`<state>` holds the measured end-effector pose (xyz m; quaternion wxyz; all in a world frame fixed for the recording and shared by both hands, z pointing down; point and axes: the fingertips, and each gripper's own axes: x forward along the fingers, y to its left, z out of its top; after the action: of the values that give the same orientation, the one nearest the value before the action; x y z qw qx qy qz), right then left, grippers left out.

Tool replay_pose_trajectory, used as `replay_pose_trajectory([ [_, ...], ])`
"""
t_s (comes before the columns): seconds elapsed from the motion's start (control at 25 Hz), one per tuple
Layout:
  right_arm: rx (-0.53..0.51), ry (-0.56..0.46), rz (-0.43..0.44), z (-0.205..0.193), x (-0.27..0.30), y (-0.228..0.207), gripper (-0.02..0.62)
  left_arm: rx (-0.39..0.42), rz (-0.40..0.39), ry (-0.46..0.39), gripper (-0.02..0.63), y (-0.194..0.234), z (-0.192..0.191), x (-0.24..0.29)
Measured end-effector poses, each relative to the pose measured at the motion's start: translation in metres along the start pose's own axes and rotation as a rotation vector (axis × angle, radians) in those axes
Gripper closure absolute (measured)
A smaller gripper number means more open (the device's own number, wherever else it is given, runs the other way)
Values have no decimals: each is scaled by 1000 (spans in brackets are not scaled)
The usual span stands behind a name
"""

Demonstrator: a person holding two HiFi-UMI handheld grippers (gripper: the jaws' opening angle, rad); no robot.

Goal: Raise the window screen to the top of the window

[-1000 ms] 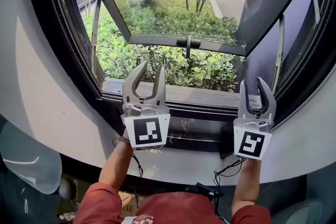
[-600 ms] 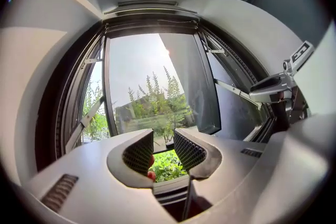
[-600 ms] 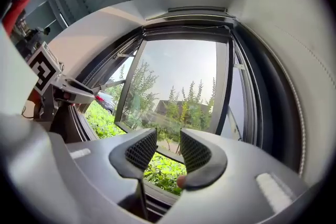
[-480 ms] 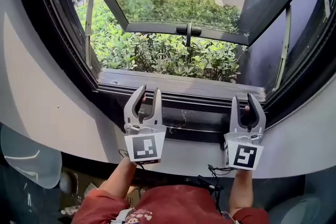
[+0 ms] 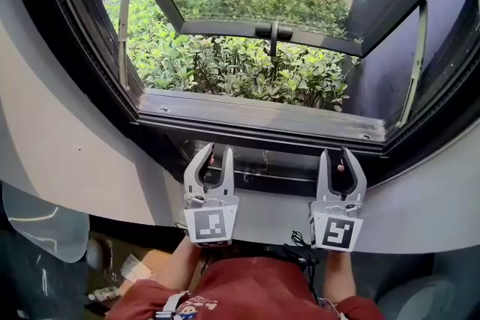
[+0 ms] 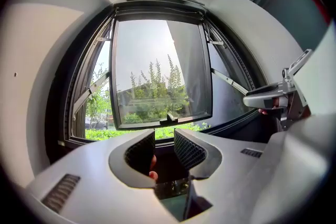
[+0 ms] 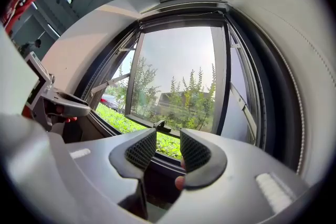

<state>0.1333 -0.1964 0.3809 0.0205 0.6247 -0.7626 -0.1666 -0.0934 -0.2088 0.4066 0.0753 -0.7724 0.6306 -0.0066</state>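
Note:
The window (image 5: 255,49) stands open, its glass sash (image 5: 270,30) swung outward over green shrubs. Below the grey sill (image 5: 255,120) runs a dark recess with a shiny strip (image 5: 262,174); I cannot make out the screen itself. My left gripper (image 5: 217,154) is open, its tips at the recess's left part with nothing between them. My right gripper (image 5: 337,157) is open too, level with it at the recess's right part. The left gripper view shows my left gripper (image 6: 164,139) with an empty gap facing the window. So does the right gripper view for my right gripper (image 7: 168,139).
The curved white wall (image 5: 67,154) surrounds the dark window frame (image 5: 90,64). Metal stay arms (image 5: 124,26) hold the sash at both sides. The sash handle (image 5: 272,31) sits at the middle of its lower rail. A cable (image 5: 300,240) hangs near my body.
Both grippers have come down together from in front of the sill to the dark recess under it. Their jaws stay as wide as before.

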Motion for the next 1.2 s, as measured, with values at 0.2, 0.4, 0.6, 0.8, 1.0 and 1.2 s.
replay_pose_trajectory([
  [0.2,30,14,16,-9,-4,11,449,-12,6,8,495,2,-11,-7],
  [0.4,46,33,24,-18,-6,17,449,-11,11,-7,495,6,-10,-9],
  [0.6,42,35,29,-19,-5,21,449,-1,3,-4,497,5,-11,-9],
  [0.8,45,17,26,-16,-6,22,489,20,-4,2,554,7,-10,-12],
  [1.0,42,16,15,-15,-10,18,574,13,-18,-9,596,1,-8,-13],
  [1.2,39,8,18,-14,-9,23,584,-3,-25,-10,600,1,-7,-15],
])
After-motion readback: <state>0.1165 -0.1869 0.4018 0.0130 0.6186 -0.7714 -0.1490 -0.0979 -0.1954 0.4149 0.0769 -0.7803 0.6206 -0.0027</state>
